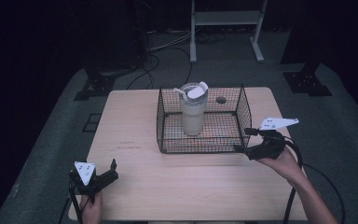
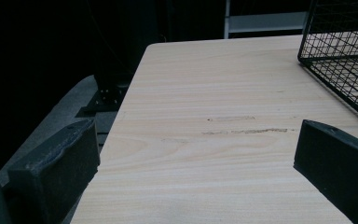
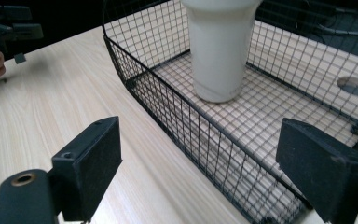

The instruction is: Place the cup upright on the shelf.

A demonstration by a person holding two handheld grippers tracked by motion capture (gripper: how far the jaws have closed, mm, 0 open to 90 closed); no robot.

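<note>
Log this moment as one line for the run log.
left gripper: open, over bare table | right gripper: open, at black wire basket front right corner | white plastic tumbler: upright inside basket

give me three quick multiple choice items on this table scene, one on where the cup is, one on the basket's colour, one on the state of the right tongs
1. Where does the white cup stand?
A. on the bare table left of the basket
B. inside the wire basket
C. on the floor behind the table

2. What colour is the wire basket?
A. black
B. red
C. white

3. How are the right tongs set?
A. shut on the cup
B. shut on the basket's rim
C. open, holding nothing

Answers:
1. B, the cup stands upright on the basket's mesh floor in the high view and the right gripper view.
2. A, its wires are black against the light wooden table.
3. C, in the right gripper view the jaws stand wide apart, with the basket's near wall beyond them and nothing between them.
</note>
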